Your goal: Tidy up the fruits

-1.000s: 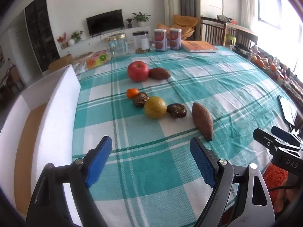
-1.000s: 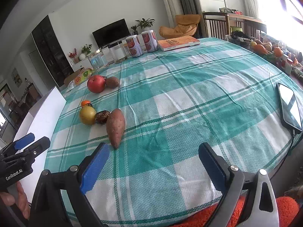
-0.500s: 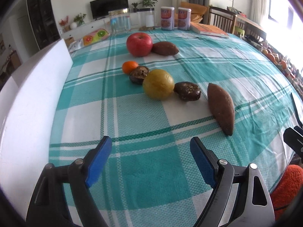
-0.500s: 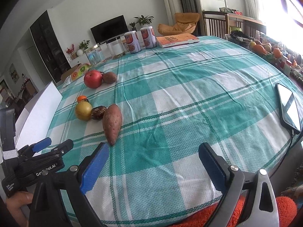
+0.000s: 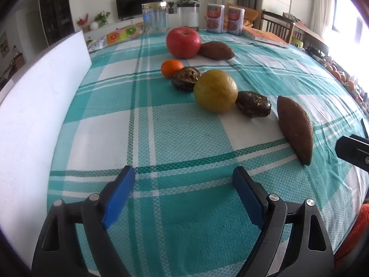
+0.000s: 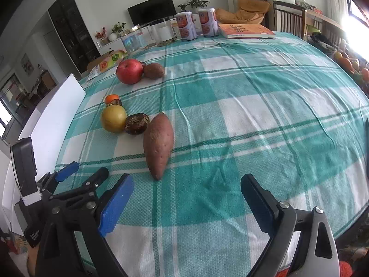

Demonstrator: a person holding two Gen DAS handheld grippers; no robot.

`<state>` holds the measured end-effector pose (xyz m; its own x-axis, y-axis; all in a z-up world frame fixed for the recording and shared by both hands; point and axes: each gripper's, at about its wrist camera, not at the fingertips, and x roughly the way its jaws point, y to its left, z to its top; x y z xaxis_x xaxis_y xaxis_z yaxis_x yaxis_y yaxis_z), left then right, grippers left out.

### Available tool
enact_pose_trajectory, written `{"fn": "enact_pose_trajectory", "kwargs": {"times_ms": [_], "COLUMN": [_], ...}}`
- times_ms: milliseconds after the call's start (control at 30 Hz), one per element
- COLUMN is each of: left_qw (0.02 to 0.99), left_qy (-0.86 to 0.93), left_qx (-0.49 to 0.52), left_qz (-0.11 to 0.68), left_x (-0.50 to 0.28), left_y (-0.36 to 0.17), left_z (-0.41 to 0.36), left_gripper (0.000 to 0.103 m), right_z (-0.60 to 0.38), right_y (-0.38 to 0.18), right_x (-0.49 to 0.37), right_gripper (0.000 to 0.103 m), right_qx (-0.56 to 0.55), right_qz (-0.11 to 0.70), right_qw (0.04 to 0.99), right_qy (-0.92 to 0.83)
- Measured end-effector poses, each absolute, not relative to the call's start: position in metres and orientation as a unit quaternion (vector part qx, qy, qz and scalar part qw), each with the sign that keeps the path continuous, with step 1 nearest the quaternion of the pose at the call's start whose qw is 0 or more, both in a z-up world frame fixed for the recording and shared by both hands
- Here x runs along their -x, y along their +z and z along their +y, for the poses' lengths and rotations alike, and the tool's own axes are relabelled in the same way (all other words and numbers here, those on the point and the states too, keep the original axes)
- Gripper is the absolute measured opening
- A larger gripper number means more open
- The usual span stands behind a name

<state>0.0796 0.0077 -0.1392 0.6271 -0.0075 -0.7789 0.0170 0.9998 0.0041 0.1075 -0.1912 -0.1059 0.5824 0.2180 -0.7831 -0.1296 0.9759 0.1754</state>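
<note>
Far left: a white foam-like box [image 5: 41, 106] stands at the table edge; its inside is not shown, so whether it is the destination cannot be told.

Left gripper [image 5: 184, 192]: held low over the checked tablecloth [image 5: 175, 133], blue pads spread wide, nothing between them. It is aimed toward the middle cluster of produce, well short of it.

Produce, left to right in the left wrist view: a small orange [image 5: 171, 68]; a dark wrinkled fruit [image 5: 185, 82] touching it; a yellow round fruit [image 5: 215, 93] touching that; a second dark wrinkled fruit [image 5: 253, 107] touching the yellow one; a long sweet potato [image 5: 296, 129] just beside it, apart by a narrow gap. Behind, a red apple [image 5: 183, 42] is seen touching a second, shorter sweet potato [image 5: 216, 50].

Right gripper [image 6: 186, 195]: also spread wide and empty, low over the cloth, with the near tip of the long sweet potato lying just ahead of the left pad.

Step judged in hand: approach before a first pick; no item is yet grasped. The next move is judged to call for choosing one piece, probably the yellow fruit for the left gripper, and advancing until the pads straddle it without nudging the touching neighbours.

Far back: jars [image 5: 154, 20], two tins [image 5: 215, 18] and a book [image 6: 245, 31] are noted.
</note>
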Motion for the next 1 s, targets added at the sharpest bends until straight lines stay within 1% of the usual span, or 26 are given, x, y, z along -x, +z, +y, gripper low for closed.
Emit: {"fn": "enact_pose_trajectory", "kwargs": {"times_ms": [33,100,200,267,333,367,400,500,633,767,967,1000], "left_qw": [0.902,0.902,0.902,0.902,0.902,0.902,0.902,0.902,0.902,0.902,0.902,0.902], "left_qy": [-0.007,-0.008,-0.008,-0.008,-0.008,-0.008,-0.008,-0.007,-0.006,-0.006,-0.007,-0.007], "left_qx": [-0.005,-0.005,-0.005,-0.005,-0.005,-0.005,-0.006,-0.007,-0.008,-0.007,-0.007,-0.007], "left_qz": [0.432,0.432,0.431,0.431,0.431,0.431,0.431,0.432,0.432,0.432,0.432,0.432], "left_x": [-0.079,-0.080,-0.079,-0.079,-0.079,-0.079,-0.079,-0.080,-0.080,-0.080,-0.080,-0.080], "left_y": [-0.139,-0.139,-0.139,-0.139,-0.139,-0.139,-0.139,-0.139,-0.139,-0.139,-0.139,-0.139], "left_z": [0.008,0.008,0.008,0.008,0.008,0.008,0.008,0.009,0.009,0.009,0.009,0.009], "left_gripper": [0.088,0.088,0.088,0.088,0.089,0.089,0.089,0.089,0.090,0.090,0.090,0.090], "right_z": [-0.185,-0.173,-0.162,-0.157,-0.154,-0.153,-0.153,-0.161,-0.193,-0.205,-0.200,-0.200], "right_y": [-0.107,-0.113,-0.125,-0.133,-0.140,-0.140,-0.139,-0.136,-0.125,-0.136,-0.140,-0.140], "right_x": [-0.116,-0.132,-0.148,-0.153,-0.155,-0.153,-0.150,-0.141,-0.140,-0.148,-0.147,-0.146], "right_gripper": [0.084,0.078,0.076,0.066,0.046,0.045,0.041,0.041,0.041,0.041,0.042,0.045], "right_qx": [-0.044,-0.040,-0.039,-0.035,-0.031,-0.026,-0.022,-0.011,-0.040,-0.066,-0.057,-0.060], "right_qz": [0.443,0.448,0.458,0.461,0.464,0.457,0.448,0.421,0.391,0.416,0.419,0.420], "right_qw": [0.889,0.886,0.881,0.880,0.878,0.882,0.887,0.904,0.919,0.907,0.906,0.906], "right_qy": [0.103,0.111,0.113,0.112,0.111,0.111,0.111,0.071,0.024,0.020,0.015,0.014]}}
